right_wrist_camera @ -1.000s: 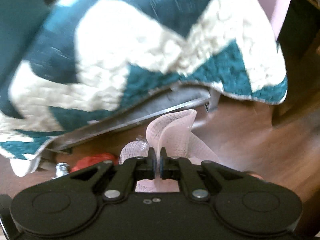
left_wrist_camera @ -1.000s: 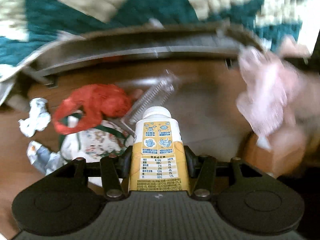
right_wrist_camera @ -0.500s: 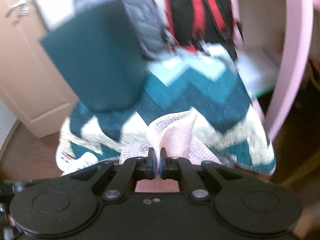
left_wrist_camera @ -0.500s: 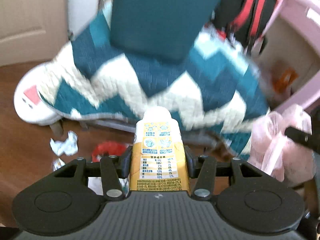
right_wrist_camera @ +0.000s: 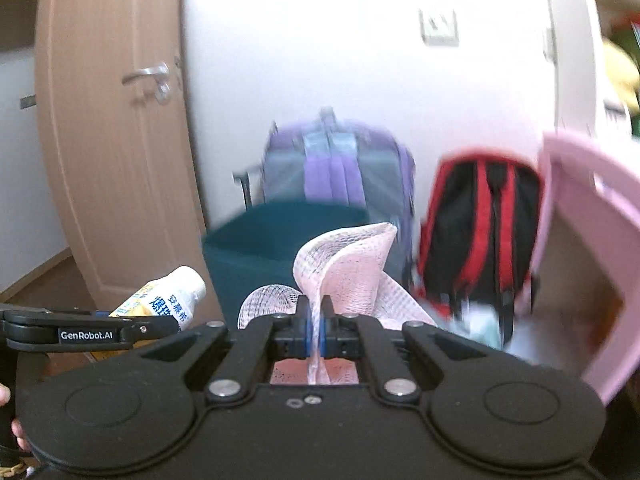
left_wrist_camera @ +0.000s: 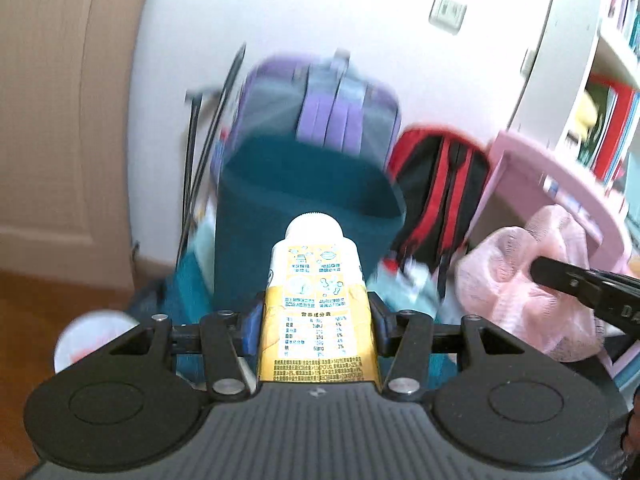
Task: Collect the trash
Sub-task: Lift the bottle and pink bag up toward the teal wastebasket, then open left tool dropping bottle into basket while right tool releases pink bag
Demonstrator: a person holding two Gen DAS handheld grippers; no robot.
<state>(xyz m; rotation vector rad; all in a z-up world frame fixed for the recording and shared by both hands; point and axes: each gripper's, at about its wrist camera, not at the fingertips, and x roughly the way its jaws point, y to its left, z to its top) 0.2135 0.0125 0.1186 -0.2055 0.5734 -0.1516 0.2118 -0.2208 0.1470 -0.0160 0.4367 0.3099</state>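
My left gripper (left_wrist_camera: 316, 330) is shut on a yellow and white drink bottle (left_wrist_camera: 316, 292) with a white cap, held upright between the pads. My right gripper (right_wrist_camera: 315, 328) is shut on a pink foam fruit net (right_wrist_camera: 344, 264) that sticks up from the pinch. In the left wrist view the same pink net (left_wrist_camera: 524, 284) hangs at the right with the right gripper's black fingers (left_wrist_camera: 576, 280) on it. In the right wrist view the bottle (right_wrist_camera: 168, 298) and the left gripper (right_wrist_camera: 160, 326) show at lower left. Both are raised off the floor and face the wall.
A dark teal cushion (left_wrist_camera: 304, 200) stands ahead, with a purple and grey backpack (left_wrist_camera: 320, 112) and a red and black backpack (left_wrist_camera: 440, 184) behind it against the white wall. A pink furniture frame (right_wrist_camera: 588, 240) is at the right, a brown door (right_wrist_camera: 112, 140) at the left.
Both grippers have risen from the floor litter and tilted up, so the views swept from the trash and quilt to the backpacks, wall and door. Bottle and net stay gripped.
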